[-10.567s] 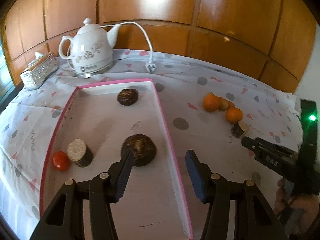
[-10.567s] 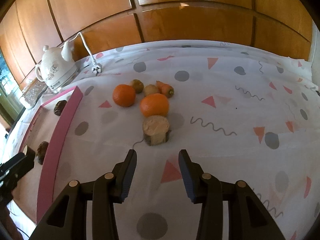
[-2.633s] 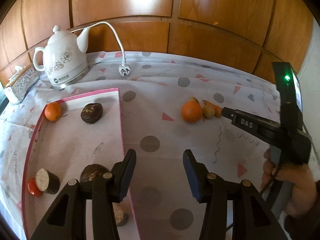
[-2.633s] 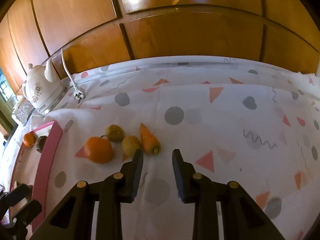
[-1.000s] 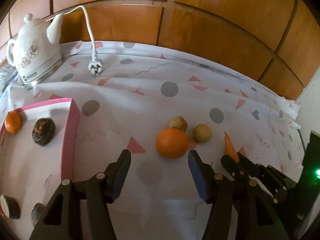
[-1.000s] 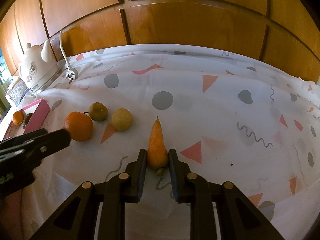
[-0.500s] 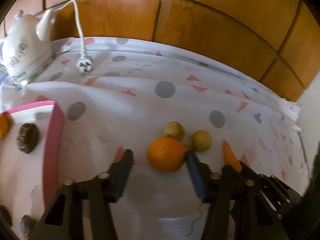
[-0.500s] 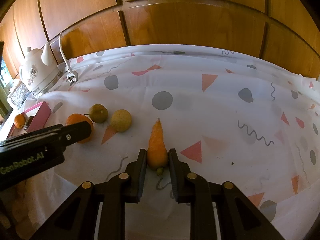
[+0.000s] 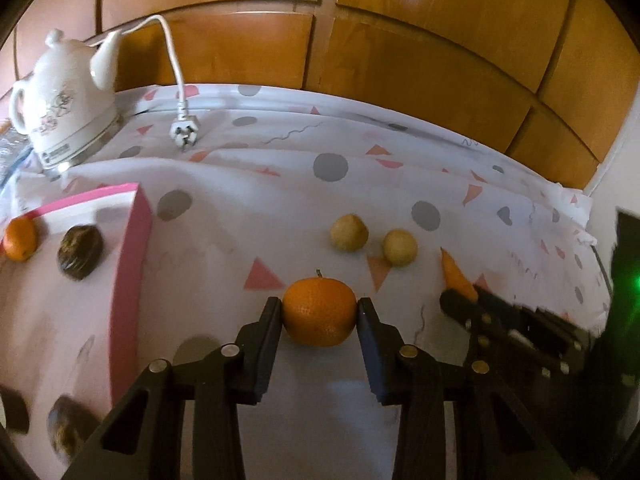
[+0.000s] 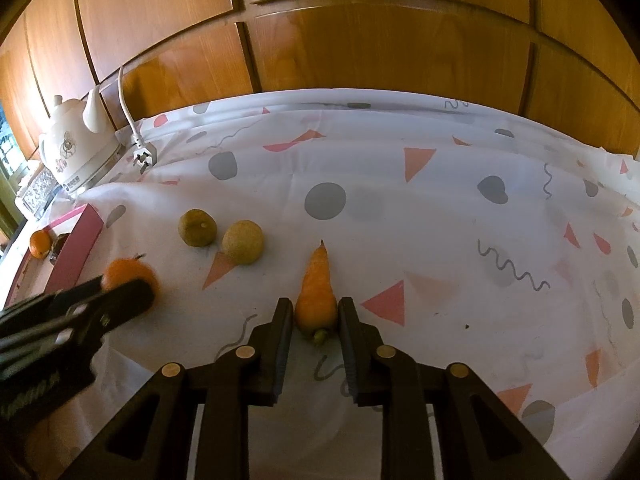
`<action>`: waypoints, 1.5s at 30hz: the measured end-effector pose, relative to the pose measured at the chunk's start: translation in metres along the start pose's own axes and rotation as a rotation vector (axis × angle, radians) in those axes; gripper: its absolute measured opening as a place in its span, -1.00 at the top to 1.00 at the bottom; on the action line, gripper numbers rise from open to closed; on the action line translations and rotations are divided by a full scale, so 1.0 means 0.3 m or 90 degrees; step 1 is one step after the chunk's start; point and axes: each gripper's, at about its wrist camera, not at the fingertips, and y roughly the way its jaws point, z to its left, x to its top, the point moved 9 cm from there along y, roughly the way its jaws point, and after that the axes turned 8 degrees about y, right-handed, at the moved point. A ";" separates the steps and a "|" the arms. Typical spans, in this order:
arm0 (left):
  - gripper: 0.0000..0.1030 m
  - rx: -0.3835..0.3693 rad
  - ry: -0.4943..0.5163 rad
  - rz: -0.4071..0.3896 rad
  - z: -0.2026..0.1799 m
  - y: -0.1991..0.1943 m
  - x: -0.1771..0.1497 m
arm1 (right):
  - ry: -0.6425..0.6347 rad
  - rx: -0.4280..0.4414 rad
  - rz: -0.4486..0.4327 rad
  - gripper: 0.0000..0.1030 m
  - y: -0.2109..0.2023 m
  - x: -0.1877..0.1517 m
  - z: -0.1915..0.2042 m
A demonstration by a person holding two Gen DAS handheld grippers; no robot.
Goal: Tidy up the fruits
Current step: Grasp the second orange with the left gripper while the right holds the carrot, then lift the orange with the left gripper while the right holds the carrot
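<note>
My left gripper (image 9: 319, 312) is shut on an orange (image 9: 319, 312), its fingers pressed on both sides; the orange also shows in the right wrist view (image 10: 128, 273). My right gripper (image 10: 315, 314) is shut on the thick end of a small carrot (image 10: 316, 288), which also shows in the left wrist view (image 9: 456, 274). Two yellow-green round fruits (image 9: 349, 233) (image 9: 399, 247) lie on the cloth behind. The pink-edged tray (image 9: 130, 256) at the left holds a small orange (image 9: 19, 238) and a dark round fruit (image 9: 79, 257).
A white kettle (image 9: 66, 92) with its cord and loose plug (image 9: 184, 132) stands at the back left. A wooden panelled wall runs behind the table. The patterned tablecloth (image 10: 440, 220) stretches to the right.
My left gripper moved forward and closed on the orange. My right gripper keeps its hold on the carrot and has barely moved.
</note>
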 end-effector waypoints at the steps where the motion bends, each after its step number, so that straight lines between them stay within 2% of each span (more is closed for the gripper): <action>1: 0.26 0.002 -0.001 -0.002 0.001 -0.009 -0.012 | -0.002 -0.002 0.000 0.55 0.000 0.000 0.000; 7: 0.26 0.020 0.011 -0.025 -0.006 -0.037 -0.056 | -0.006 -0.007 0.003 0.55 0.004 -0.001 0.002; 12: 0.25 0.014 -0.007 -0.029 0.004 -0.029 -0.059 | -0.007 -0.010 0.001 0.55 0.005 -0.002 0.004; 15: 0.24 -0.006 -0.005 -0.018 -0.014 -0.003 -0.071 | -0.007 -0.010 0.000 0.55 0.004 -0.001 0.005; 45: 0.24 0.008 0.009 -0.016 -0.023 0.010 -0.073 | -0.010 -0.013 -0.005 0.55 0.002 -0.003 0.005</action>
